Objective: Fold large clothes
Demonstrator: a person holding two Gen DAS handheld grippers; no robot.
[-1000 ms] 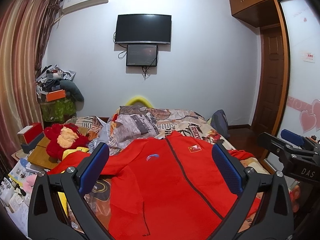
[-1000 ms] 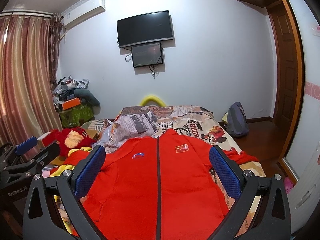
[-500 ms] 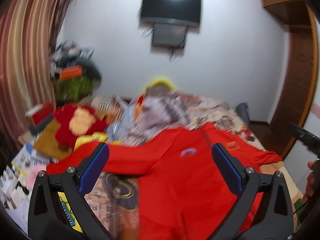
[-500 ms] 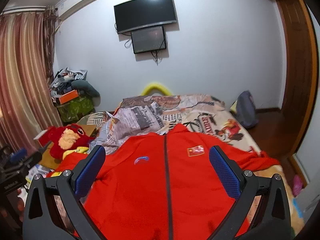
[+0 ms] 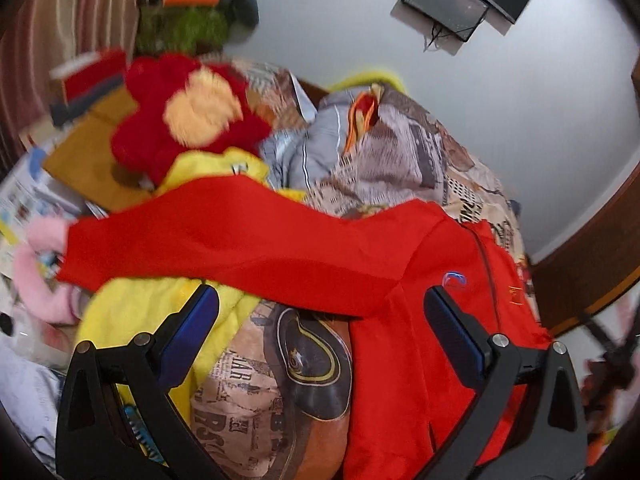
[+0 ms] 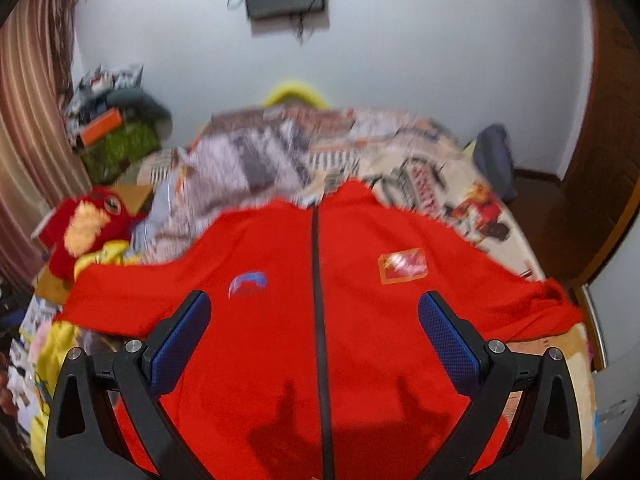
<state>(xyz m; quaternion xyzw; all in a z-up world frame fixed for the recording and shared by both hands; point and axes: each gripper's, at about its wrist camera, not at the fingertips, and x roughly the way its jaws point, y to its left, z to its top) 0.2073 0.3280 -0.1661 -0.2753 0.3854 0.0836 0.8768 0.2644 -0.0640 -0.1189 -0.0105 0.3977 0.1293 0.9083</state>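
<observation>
**Hovering Over a Spread Red Jacket, Both Grippers Empty**

Lying face up across the bed with the newsprint-patterned cover (image 6: pixel 420 168), the red zip-front fabric jacket (image 6: pixel 320 320) has its dark zipper running toward the bed's head end and one sleeve stretched toward each side edge. The right gripper (image 6: pixel 314 336) hangs above the chest with its blue-padded fingers (image 6: pixel 180 340) wide apart, holding nothing. The left gripper (image 5: pixel 322 336) is likewise spread and empty, tilted over the bed's left edge.

The likely risk lies at that left edge. The jacket's left sleeve (image 5: pixel 208 240) rests on a yellow soft fabric item (image 5: pixel 132 316), near a red plush toy with a pale face (image 5: pixel 188 116) and a pink fluffy item (image 5: pixel 32 276). A pinch taken there could catch the yellow cloth along with the sleeve, dragging it into the fold. Both views are motion-blurred, so the aim may be off.

Only the left wrist view shows the sleeve's cuff end and the clutter beneath it. Only the right wrist view shows the right sleeve (image 6: pixel 536 300) bunched at the bed's right edge, and the full zipper line.
</observation>
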